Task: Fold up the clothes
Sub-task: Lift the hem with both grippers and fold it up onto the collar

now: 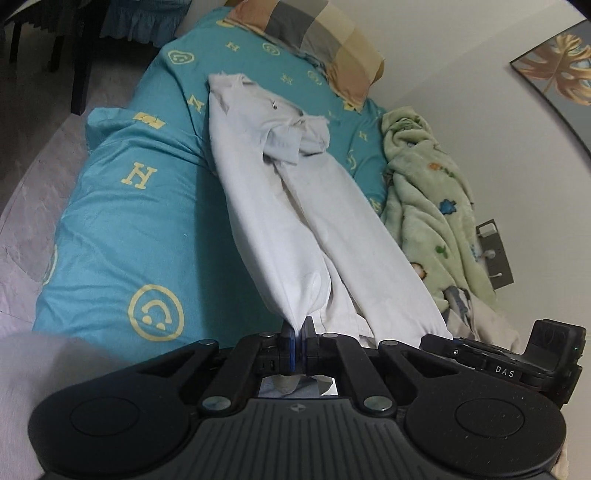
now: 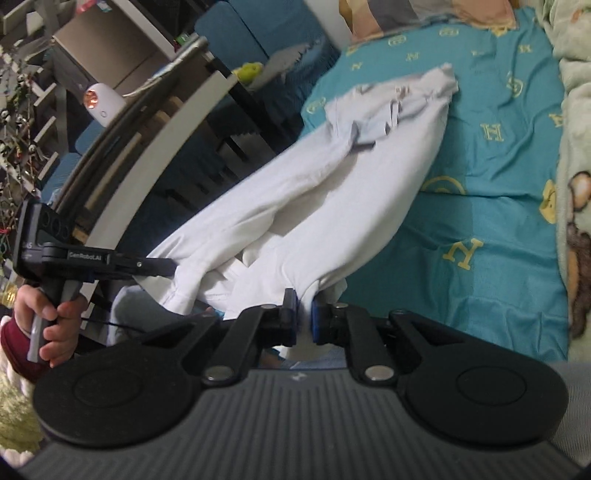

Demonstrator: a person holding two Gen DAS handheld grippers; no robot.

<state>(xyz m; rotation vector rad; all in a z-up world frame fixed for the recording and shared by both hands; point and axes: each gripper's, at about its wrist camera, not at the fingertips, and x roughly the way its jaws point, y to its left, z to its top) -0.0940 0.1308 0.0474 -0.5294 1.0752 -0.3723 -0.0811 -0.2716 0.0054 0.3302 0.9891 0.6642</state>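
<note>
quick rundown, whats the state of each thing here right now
white cotton trousers: stretched out, leg ends lifted off the bed, waist end resting on it
left tongs: shut on one leg hem
right tongs: shut on the other leg hem
teal patterned bedsheet: spread on the bed, lightly wrinkled
pale green fleece blanket: bunched up beside the trousers
checked pillow: lying at the bed's head

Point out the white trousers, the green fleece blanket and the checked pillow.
white trousers (image 1: 258,206): left wrist view, on the left leg, mid-length.
green fleece blanket (image 1: 424,192): left wrist view, on its crumpled middle, beside the wall.
checked pillow (image 1: 325,33): left wrist view, on its grey and tan top face.
</note>
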